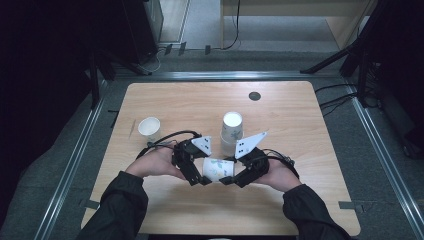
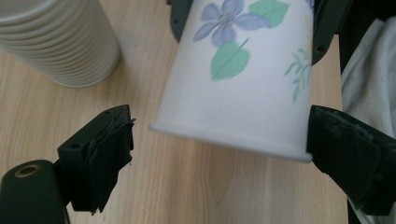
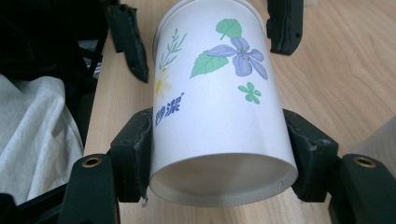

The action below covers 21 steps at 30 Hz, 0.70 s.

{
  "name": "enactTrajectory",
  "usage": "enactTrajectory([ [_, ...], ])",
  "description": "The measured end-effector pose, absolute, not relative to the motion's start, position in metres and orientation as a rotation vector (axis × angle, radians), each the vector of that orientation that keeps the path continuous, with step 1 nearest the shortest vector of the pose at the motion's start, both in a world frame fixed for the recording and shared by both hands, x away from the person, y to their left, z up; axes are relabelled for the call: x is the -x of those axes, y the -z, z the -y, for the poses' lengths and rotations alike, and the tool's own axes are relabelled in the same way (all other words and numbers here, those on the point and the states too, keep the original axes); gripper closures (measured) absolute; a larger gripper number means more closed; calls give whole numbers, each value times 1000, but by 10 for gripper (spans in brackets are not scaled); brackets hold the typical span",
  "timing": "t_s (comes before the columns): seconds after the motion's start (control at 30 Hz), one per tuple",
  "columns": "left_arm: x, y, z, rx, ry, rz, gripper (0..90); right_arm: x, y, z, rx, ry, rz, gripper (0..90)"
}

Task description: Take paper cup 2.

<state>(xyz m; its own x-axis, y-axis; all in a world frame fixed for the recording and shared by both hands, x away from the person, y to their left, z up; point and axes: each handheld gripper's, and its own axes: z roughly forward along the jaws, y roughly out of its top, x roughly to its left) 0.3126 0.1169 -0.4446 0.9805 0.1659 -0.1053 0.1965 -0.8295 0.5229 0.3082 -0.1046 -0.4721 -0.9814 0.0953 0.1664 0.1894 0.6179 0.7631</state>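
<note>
Lying on its side between the two hand-held grippers, the flowered paper cup sits at the near middle of the table. The right hand-held gripper pinches the cup: in the right gripper view both pads press against the cup wall close to one end, one on each side. The left hand-held gripper stands spread; in the left gripper view its left pad is clear of the cup, and its right pad lies just beside the end of the cup, contact not determinable. The cup bears a purple flower and green leaves.

Just beyond the grippers, a stack of paper cups stands upside down on the table. A single white cup stands upright, mouth up, to the far left of the hands. A small dark round disc lies near the far edge of the table.
</note>
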Motion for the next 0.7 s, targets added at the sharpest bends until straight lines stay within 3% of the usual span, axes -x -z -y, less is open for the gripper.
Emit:
enactTrajectory([
  [0.7,-303,454,-139,-2383,71,-372,86,-310,461,120,281,1395,2664,345],
])
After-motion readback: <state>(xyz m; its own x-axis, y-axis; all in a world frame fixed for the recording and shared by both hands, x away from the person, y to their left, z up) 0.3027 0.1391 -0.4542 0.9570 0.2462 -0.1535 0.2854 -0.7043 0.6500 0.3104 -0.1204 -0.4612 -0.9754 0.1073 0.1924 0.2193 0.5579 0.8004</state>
